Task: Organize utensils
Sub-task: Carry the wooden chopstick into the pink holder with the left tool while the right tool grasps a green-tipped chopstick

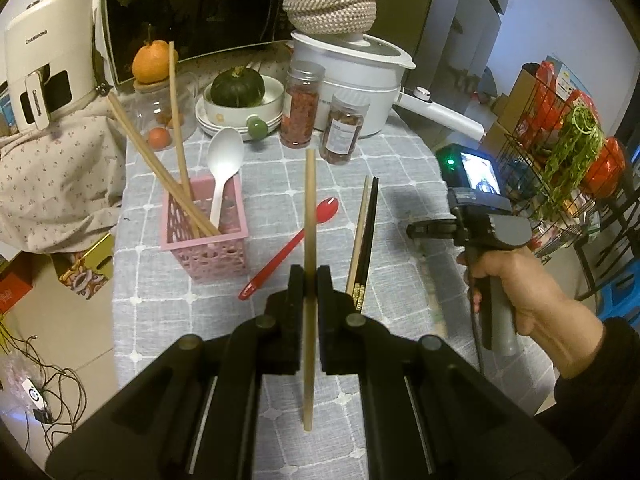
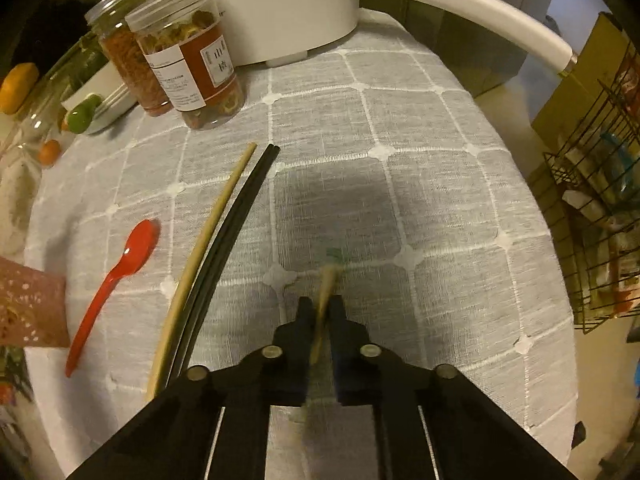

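My left gripper (image 1: 310, 276) is shut on a wooden chopstick (image 1: 309, 208), held upright above the table, right of the pink utensil basket (image 1: 204, 236). The basket holds two wooden chopsticks (image 1: 160, 172) and a white spoon (image 1: 224, 160). A red spoon (image 1: 292, 246), a wooden chopstick (image 1: 359, 232) and a black chopstick pair (image 1: 369, 236) lie on the cloth. My right gripper (image 2: 322, 304) is shut on a blurred tan stick-like piece (image 2: 326, 292) above the cloth; the red spoon (image 2: 116, 276), wooden chopstick (image 2: 208, 240) and black pair (image 2: 236, 220) lie to its left.
Two clear jars (image 1: 344, 128), a white pot (image 1: 352, 76), a bowl with a green squash (image 1: 238, 92) and a microwave (image 1: 192, 8) stand at the back. A wire rack (image 1: 560, 152) stands right of the table. The grey checked tablecloth (image 2: 400, 200) drops off at the right edge.
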The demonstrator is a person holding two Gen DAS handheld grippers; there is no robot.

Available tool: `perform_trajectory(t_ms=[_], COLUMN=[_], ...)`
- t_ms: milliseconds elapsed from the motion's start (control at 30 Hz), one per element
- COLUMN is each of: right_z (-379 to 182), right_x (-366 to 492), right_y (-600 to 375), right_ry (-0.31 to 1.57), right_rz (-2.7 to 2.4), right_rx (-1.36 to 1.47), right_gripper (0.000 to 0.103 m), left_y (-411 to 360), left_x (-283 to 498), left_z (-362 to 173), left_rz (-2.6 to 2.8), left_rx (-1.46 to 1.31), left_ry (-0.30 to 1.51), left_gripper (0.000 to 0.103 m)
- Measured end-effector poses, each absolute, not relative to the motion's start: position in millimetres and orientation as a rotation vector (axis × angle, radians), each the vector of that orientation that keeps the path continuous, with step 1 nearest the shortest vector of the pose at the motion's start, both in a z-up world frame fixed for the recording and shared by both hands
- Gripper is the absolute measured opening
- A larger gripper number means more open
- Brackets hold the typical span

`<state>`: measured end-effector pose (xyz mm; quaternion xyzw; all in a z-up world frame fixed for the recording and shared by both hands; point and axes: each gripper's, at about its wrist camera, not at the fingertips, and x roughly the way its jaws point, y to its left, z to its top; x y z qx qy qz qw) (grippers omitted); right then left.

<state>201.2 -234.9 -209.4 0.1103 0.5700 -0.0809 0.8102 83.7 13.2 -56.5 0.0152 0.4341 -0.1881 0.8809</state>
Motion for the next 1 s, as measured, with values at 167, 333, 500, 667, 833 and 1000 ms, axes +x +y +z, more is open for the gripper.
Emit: perform_trajectory(t_ms=[167,333,500,667,833,1000], right_z=[-199,-161,-110,-62,-29,-20], right_x=[181,151,122,99,85,78], right_y=[-243,-236,-222,-201,-186,-174], right_ry=[1.154,1.025,0.846,0.655,0.505,0.458], right_rz=[-0.067,0.051,0.168,0.215,0.261,0.288], right_rx=[0.309,0.326,0.347,0.291,0.251,0.229], right_gripper=[0.005,0.005,0.005,0.005,0.005,0.005], left_y=[14,16,25,39,51,55], left_x=[80,75,69,61,61,74], left_z=[-49,-39,-22,5,34,50], left_rz=[-0.384,-0.374,-0.369,-0.336,-0.292,-0.269], left_rx=[0.041,0.052,0.024,0.007,0.0,0.012], left_ry=[0.875,0.834,0.76,0.632,0.48,0.328], left_gripper=[0.007,0.007,0.007,0.007,0.007,0.007])
